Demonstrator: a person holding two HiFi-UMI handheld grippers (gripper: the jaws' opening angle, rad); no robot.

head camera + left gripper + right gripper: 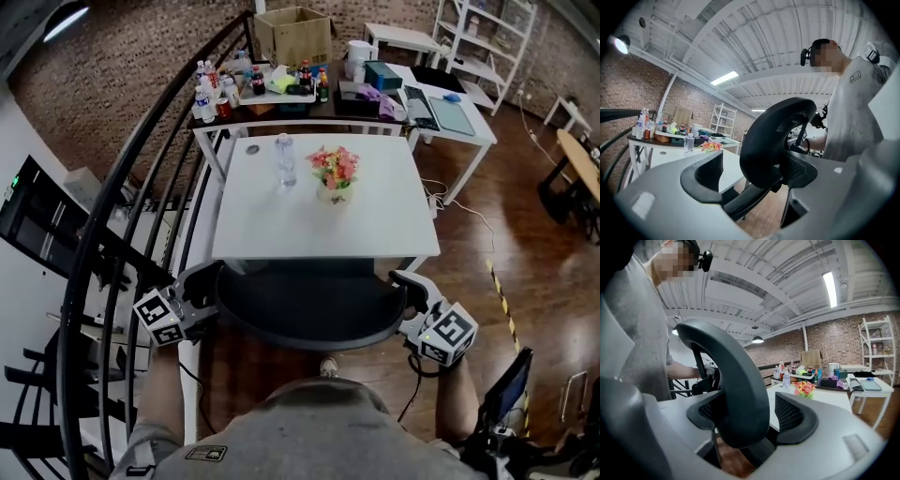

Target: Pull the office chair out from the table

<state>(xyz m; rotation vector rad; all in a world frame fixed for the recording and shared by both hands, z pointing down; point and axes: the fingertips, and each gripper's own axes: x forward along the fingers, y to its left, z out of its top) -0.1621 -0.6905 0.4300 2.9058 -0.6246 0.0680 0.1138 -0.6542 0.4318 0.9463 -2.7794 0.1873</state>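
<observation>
dark grey curved plastic office chair back (300, 323) | plain white square table top (281, 230) | pink, red and yellow flower bunch (335, 167) | reddish-brown patterned brick wall (141, 47) | glossy brown wooden plank floor (497, 187)

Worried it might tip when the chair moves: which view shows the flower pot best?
Head view: the flower pot stands whole and unobstructed on the white table. Both gripper views show it only small and distant, beside the chair back.

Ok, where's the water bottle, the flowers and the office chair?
water bottle (286, 164), head view, middle of its clear body.
flowers (335, 167), head view, the pink and orange blooms.
office chair (309, 314), head view, top of its dark backrest.
</observation>
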